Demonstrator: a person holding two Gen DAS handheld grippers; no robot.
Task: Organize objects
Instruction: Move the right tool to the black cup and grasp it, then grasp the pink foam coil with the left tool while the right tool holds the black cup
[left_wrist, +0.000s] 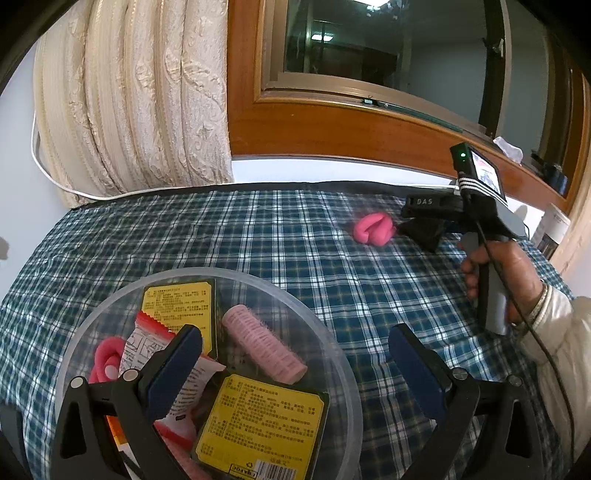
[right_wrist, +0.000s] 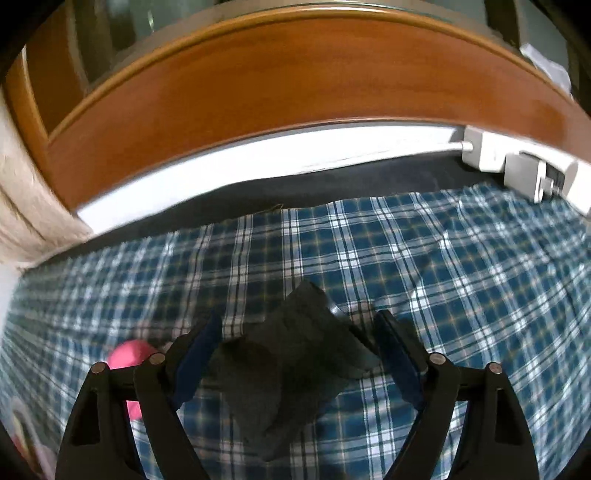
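A clear plastic bowl (left_wrist: 258, 277) sits near me on the plaid tablecloth (left_wrist: 240, 229). It holds two yellow packets (left_wrist: 258, 421), a pink hair roller (left_wrist: 264, 345), a red-and-white packet (left_wrist: 144, 347) and a pink foam curler (left_wrist: 105, 356). My left gripper (left_wrist: 295, 336) is open and empty, its left finger over the bowl. Farther back lies another pink foam curler (left_wrist: 373, 229) (right_wrist: 129, 354). Beside it is a dark grey folded cloth (left_wrist: 423, 232) (right_wrist: 280, 362). My right gripper (left_wrist: 413, 218) (right_wrist: 299, 321) stands open, its fingers on either side of the cloth.
A hand (left_wrist: 506, 269) in a pale sleeve holds the right gripper. A cream curtain (left_wrist: 129, 103) hangs at the back left and a wooden window frame (left_wrist: 332, 125) runs along the back. A white power strip (right_wrist: 517, 166) lies at the table's far right edge.
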